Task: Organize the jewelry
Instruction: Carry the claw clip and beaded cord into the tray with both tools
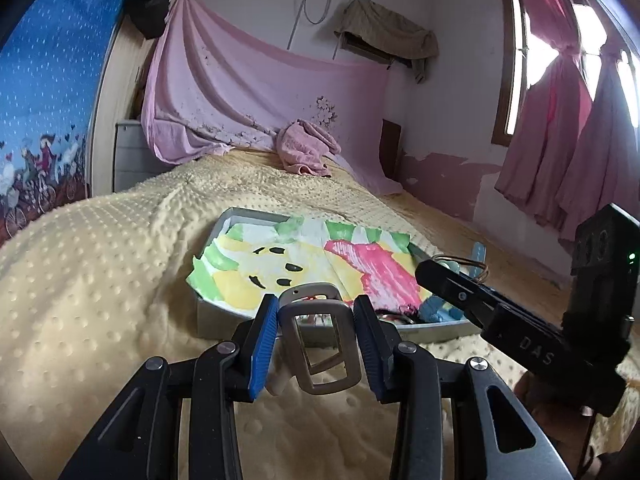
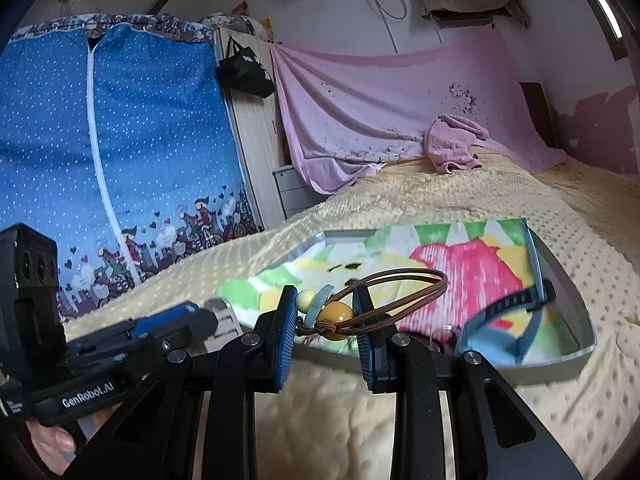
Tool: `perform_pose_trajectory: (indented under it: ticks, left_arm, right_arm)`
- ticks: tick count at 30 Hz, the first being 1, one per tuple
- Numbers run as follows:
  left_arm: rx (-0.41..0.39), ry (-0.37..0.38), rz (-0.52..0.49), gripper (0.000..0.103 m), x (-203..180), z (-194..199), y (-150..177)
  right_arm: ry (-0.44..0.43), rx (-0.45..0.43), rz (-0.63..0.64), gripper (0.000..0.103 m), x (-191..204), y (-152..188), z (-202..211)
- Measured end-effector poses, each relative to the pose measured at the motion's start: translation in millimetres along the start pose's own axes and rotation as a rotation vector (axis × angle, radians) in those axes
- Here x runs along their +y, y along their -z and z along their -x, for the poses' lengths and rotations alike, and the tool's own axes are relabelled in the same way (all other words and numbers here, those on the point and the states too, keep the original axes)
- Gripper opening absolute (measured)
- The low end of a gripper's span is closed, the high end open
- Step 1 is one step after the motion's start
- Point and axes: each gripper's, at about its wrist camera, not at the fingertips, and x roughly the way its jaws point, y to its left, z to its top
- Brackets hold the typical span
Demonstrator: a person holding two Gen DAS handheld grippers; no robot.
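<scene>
Between the blue pads of my left gripper sits a silver metal buckle, held just in front of a grey box. The box is lined with a green, yellow and pink cloth and lies on the bed. My right gripper is shut on a brown elastic hair tie with beads; its loop sticks out over the box. In the right wrist view the left gripper and the buckle are at lower left. From the left wrist camera the right gripper reaches in from the right.
A blue strap with a dark band and other small dark pieces lie at the near end of the box. The box rests on a cream dotted blanket. A pink towel lies at the bed's far end. A blue wardrobe cover stands to the left.
</scene>
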Motion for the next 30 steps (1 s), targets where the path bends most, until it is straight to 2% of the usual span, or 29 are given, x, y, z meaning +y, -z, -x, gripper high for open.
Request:
perform_pose_trajectory:
  ticks: [7, 10, 17, 26, 29, 30]
  left_arm:
    - [-0.046, 0.009, 0.009, 0.036, -4, -14, -22]
    - [-0.022, -0.008, 0.018, 0.036, 0, -35, -30]
    - [0.091, -0.042, 0.081, 0.037, 15, -74, -27]
    - [0.133, -0.036, 0.115, 0.037, 23, -79, -23]
    - [0.142, -0.043, 0.111, 0.045, 21, -77, -21]
    - [0.138, -0.048, 0.109, 0.053, 21, -76, -21]
  right_arm:
    - [-0.004, 0.002, -0.05, 0.025, -17, -15, -28]
    - [-0.011, 0.044, -0.083, 0.025, -26, -15, -43]
    - [-0.005, 0.172, -0.144, 0.025, -40, 0, -72]
    - [0.068, 0.274, -0.127, 0.026, -38, 11, -87]
    - [0.081, 0.284, -0.111, 0.033, -36, 11, -85]
    - [0.081, 0.28, -0.105, 0.037, -34, 12, -83]
